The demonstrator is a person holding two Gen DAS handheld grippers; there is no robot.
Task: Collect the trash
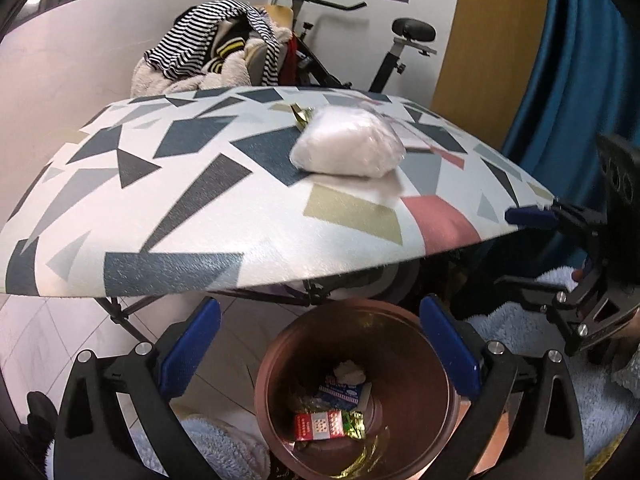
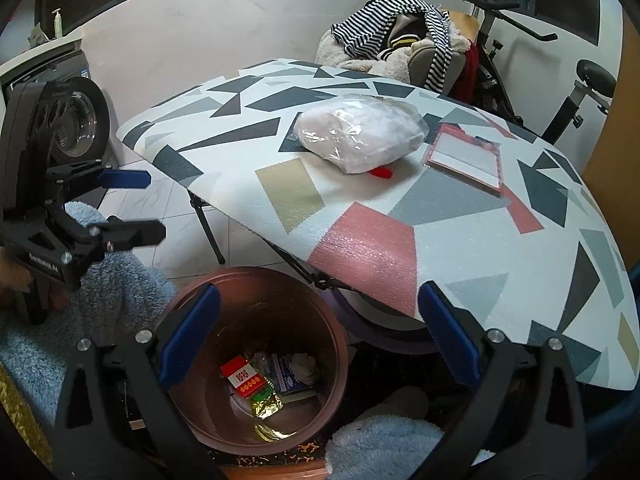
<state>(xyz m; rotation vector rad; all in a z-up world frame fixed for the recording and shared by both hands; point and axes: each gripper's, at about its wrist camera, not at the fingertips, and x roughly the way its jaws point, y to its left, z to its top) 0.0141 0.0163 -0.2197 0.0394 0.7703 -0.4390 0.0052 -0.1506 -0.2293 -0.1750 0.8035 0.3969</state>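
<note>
A folding table [image 2: 360, 248] with a matte, geometric-patterned top stands on pale floor tiles, a striped garment heaped on a chair [image 2: 404, 36] and an exercise bike [image 1: 404, 46] behind it. Below its near edge sits a round copper-brown bin [image 2: 256, 364], already holding a red carton [image 2: 242, 378], a blue packet and crinkled gold foil. Both the left gripper [image 1: 320, 356] and the right gripper [image 2: 320, 348] hover over the bin, jaws spread wide and empty, so a drop looks just finished. Left on the table are a soft white bundle in clear plastic [image 2: 360, 138], a small red scrap [image 2: 382, 172] touching it, a flat pink-edged packet [image 2: 466, 158] and a gold wrapper [image 1: 301, 114]. The next reach probably calls for a wide, gentle grip on the squashy, slippery bag
</note>
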